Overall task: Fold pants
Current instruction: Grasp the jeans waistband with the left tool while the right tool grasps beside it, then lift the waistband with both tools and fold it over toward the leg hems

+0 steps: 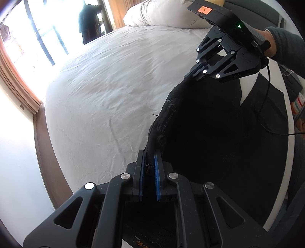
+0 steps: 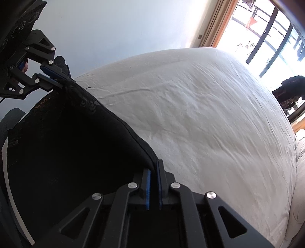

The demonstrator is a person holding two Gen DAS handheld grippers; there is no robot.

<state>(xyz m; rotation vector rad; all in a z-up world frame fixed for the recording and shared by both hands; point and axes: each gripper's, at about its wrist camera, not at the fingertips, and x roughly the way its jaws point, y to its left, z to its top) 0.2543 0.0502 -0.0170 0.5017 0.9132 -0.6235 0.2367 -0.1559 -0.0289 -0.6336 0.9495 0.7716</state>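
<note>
Pinching the black pants [image 1: 219, 133] at their top edge, the left gripper [image 1: 150, 154] has its blue pads nearly together with dark fabric clamped between them. The right gripper [image 2: 154, 164] does the same further along that edge, fingers narrow on the cloth. Each gripper shows in the other's view: the right one [image 1: 187, 75] far right in the left wrist view, the left one [image 2: 62, 83] far left in the right wrist view. The pants hang between them, edge sagging slightly, the body dropping below near the bed's near side; a pale embroidered pattern runs along the held edge. Behind lies a white sheeted bed [image 1: 114, 85], wrinkled, with a pillow [image 1: 162, 13] at its far end. A bright window with curtains [image 2: 266, 28] lies beyond the bed.
</note>
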